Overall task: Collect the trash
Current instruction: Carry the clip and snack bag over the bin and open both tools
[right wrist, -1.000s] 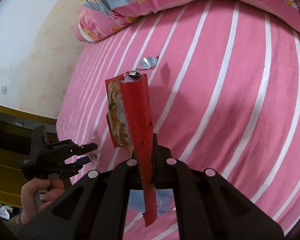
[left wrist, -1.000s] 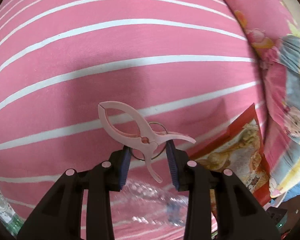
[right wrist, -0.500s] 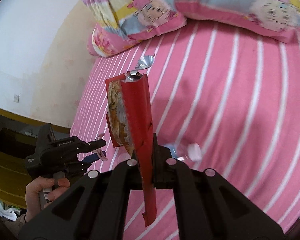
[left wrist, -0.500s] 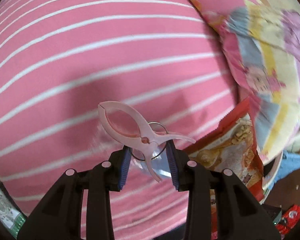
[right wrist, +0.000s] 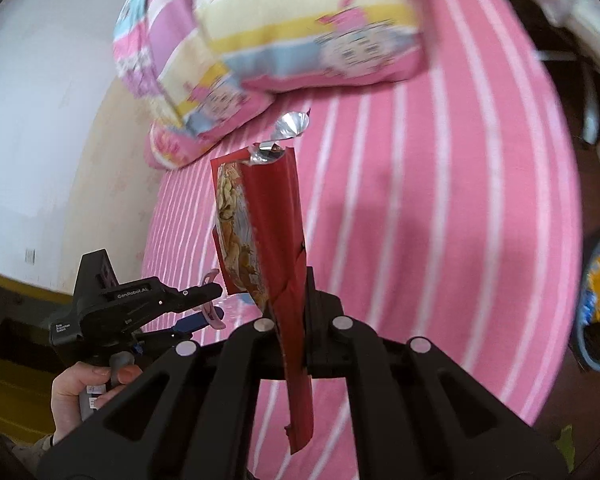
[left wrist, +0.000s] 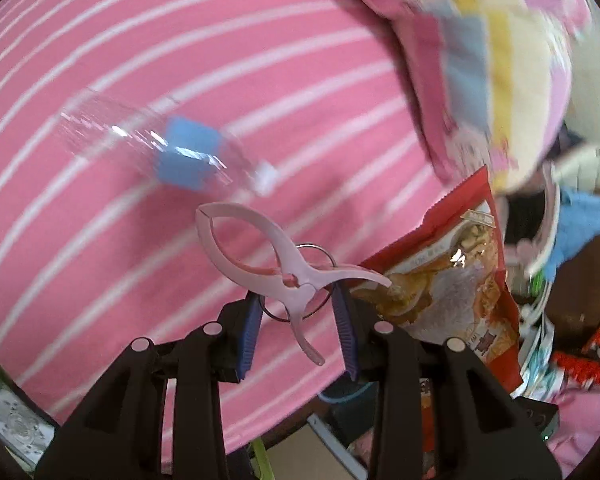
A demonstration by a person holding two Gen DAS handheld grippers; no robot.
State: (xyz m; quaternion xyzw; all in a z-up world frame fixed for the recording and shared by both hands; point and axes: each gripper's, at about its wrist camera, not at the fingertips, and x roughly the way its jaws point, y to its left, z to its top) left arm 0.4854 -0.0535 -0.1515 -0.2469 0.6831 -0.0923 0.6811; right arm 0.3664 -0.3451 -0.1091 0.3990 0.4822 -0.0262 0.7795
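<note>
My left gripper (left wrist: 298, 304) is shut on a pale pink plastic clothes clip (left wrist: 276, 264) with a metal ring, held above the bed's edge. It also shows in the right wrist view (right wrist: 204, 300). My right gripper (right wrist: 296, 320) is shut on a red snack bag (right wrist: 272, 240), upright with its torn silver top up; the bag also shows in the left wrist view (left wrist: 452, 292). A clear plastic bottle (left wrist: 168, 152) with a blue label lies on the pink striped bed (left wrist: 140, 60). A silver foil scrap (right wrist: 290, 126) lies on the bed near the pillow.
A cartoon-print pillow (right wrist: 268, 52) lies at the head of the bed, also in the left wrist view (left wrist: 500, 60). A blue-rimmed bin (right wrist: 598, 300) holding wrappers stands on the floor at the right. Clutter and red items (left wrist: 588, 352) lie on the floor.
Both grippers have pulled back from the bed and swung right, still holding their items. The bottle now sits farther up in the left view; the bin has come into the right view.
</note>
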